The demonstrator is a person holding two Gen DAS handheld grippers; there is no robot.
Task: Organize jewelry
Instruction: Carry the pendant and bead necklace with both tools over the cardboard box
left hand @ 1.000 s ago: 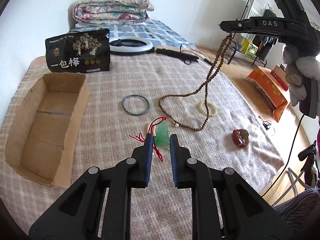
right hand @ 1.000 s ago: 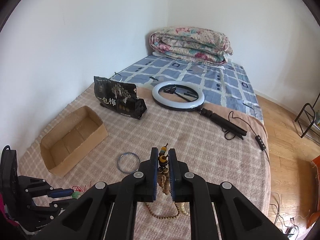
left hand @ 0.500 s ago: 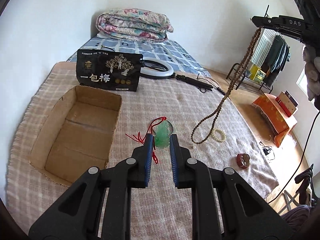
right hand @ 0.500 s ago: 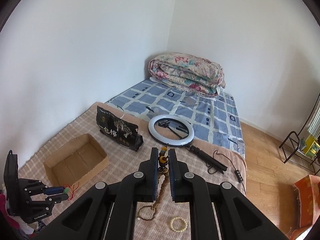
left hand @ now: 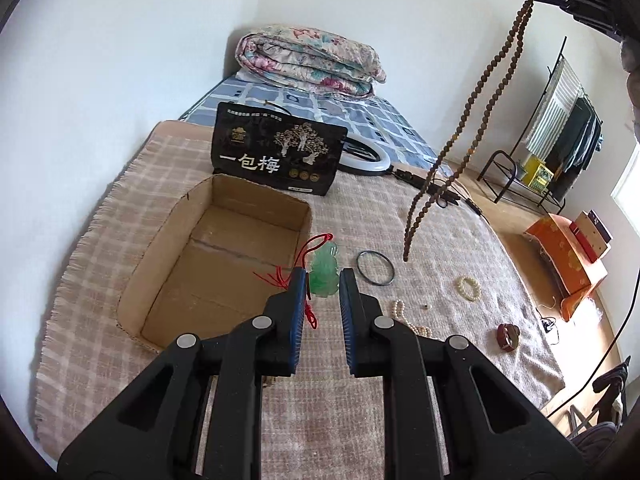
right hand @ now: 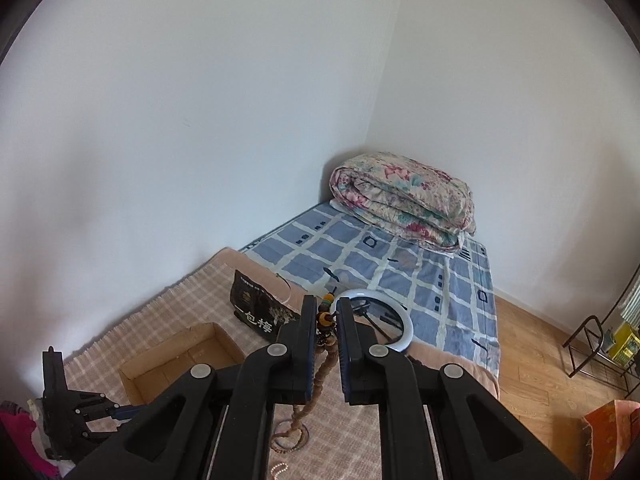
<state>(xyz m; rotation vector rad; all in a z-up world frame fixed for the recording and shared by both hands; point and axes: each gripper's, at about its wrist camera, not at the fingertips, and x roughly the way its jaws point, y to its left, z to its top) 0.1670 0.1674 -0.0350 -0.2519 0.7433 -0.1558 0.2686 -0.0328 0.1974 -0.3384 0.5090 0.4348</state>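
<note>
My left gripper (left hand: 323,280) is shut on a green jade pendant (left hand: 325,270) with a red cord (left hand: 310,250), held just right of the open cardboard box (left hand: 168,236). My right gripper (right hand: 325,314) is shut on a long brown bead necklace (right hand: 322,364) and holds it high; the strand hangs free in the left wrist view (left hand: 468,120), its lower end above the blanket. On the blanket lie a dark bangle (left hand: 375,268), a cream bead bracelet (left hand: 469,288), a pearl strand (left hand: 404,316) and a red-brown ring-shaped piece (left hand: 508,336).
A black snack bag (left hand: 276,152) stands behind the box. A ring light (left hand: 366,156) with cable lies further back, a folded quilt (left hand: 308,60) at the wall. An orange box (left hand: 568,256) and a black rack (left hand: 520,176) stand on the floor at right.
Both grippers have risen. The left one carried the pendant left toward the box. The right one lifted the necklace fully off the blanket.
</note>
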